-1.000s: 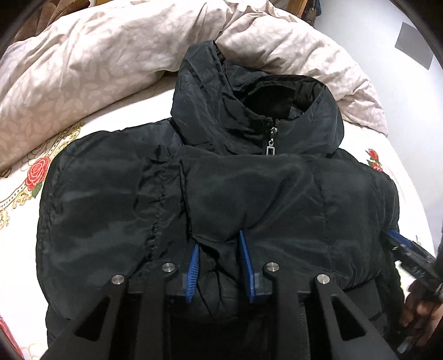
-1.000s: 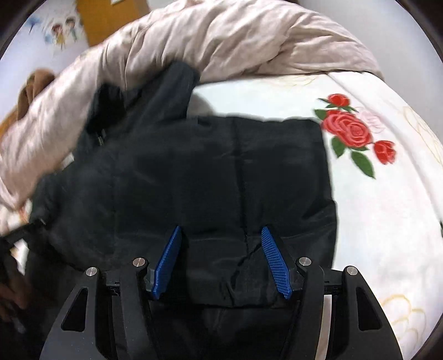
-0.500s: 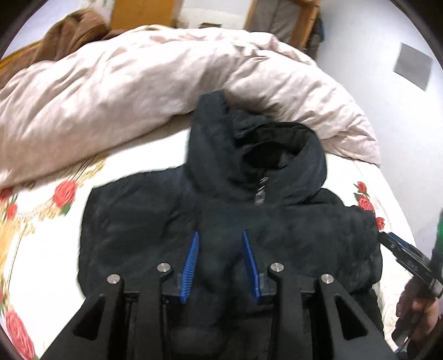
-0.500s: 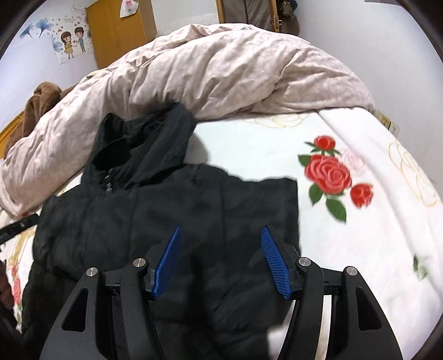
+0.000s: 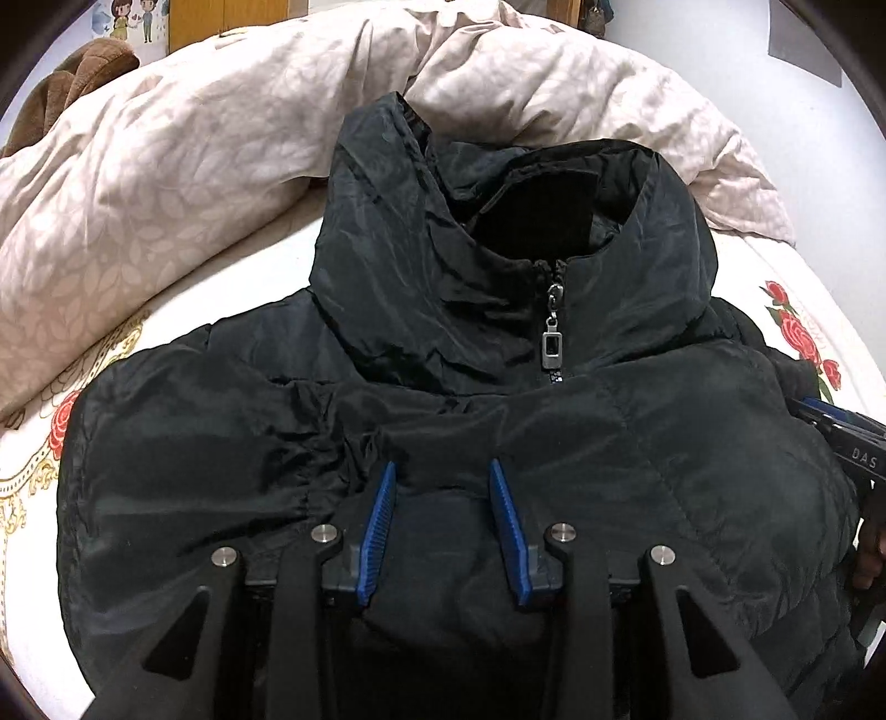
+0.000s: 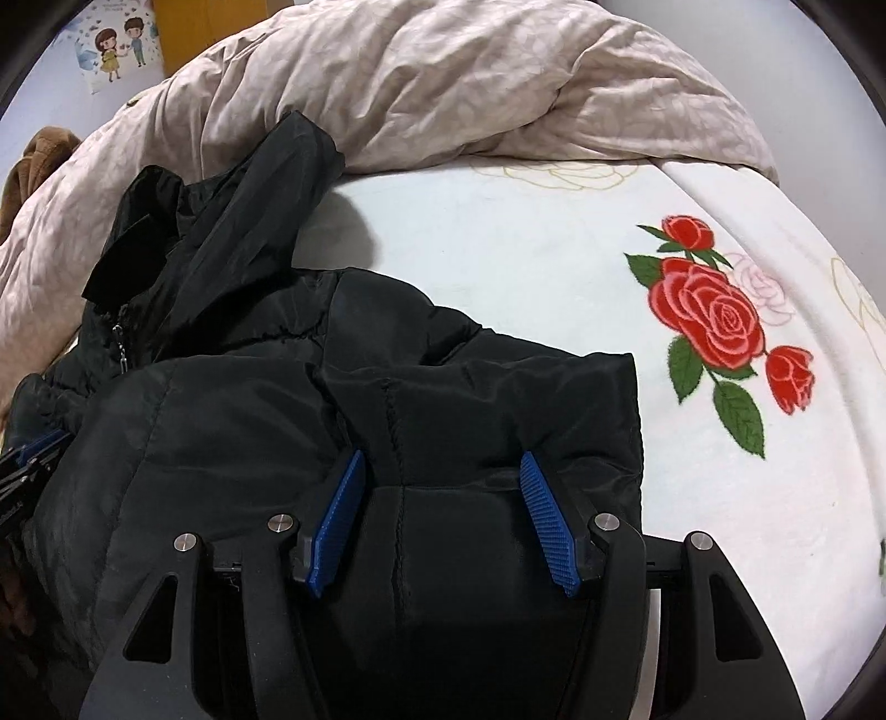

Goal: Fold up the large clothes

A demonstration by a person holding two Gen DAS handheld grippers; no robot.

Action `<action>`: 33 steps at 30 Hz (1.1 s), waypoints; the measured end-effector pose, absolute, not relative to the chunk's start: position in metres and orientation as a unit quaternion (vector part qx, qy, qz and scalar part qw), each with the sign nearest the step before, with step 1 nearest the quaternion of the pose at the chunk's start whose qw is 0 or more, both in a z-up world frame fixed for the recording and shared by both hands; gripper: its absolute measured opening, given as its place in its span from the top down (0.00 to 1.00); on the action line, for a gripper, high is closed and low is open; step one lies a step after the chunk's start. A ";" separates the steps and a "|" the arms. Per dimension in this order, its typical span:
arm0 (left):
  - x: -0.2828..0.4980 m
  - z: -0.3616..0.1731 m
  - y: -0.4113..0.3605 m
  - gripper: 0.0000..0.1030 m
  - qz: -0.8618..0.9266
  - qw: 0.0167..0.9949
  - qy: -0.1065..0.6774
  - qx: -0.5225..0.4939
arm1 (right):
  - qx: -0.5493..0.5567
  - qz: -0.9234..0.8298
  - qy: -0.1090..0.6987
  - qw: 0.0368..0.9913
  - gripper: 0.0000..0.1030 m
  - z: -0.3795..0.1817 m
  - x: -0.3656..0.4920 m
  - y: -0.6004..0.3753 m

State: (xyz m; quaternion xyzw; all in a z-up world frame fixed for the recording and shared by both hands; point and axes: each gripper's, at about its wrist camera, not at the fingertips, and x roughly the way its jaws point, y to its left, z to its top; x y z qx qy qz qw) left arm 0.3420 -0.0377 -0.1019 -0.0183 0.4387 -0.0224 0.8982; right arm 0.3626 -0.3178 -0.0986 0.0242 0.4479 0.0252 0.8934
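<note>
Fabric of the black padded jacket (image 5: 443, 554) fills the space between the blue fingers (image 5: 377, 526) of the left gripper (image 5: 443, 471). The jaws stand apart there with the cloth bunched between them, but I cannot tell if they really press it. The right gripper (image 6: 443, 459) shows the same: its blue fingers (image 6: 545, 520) are spread wide, a stitched seam of the jacket runs up between them, and a firm pinch cannot be confirmed.

The jacket lies on the bed, front side up, with its lower part folded up over the chest, so a thick rounded fold edge sits just before both grippers. In the left view the other gripper's body shows at the right edge, touching the side of the jacket.

Farther up, the zipper pull (image 5: 552, 346) hangs below the collar, and the hood (image 5: 554, 210) is open and leans against the beige duvet (image 5: 194, 166). The white bedsheet (image 6: 498, 249) with printed red roses (image 6: 714, 315) stays bare beside the jacket on the right.

Behind the duvet, a brown garment (image 5: 72, 77) and a cartoon sticker (image 6: 113, 47) on the wall are visible.
</note>
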 end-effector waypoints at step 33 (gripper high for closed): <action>0.244 -0.034 -0.020 0.61 -0.043 0.893 0.445 -0.045 | 0.042 -0.010 0.402 0.914 0.43 -0.020 0.233 -0.321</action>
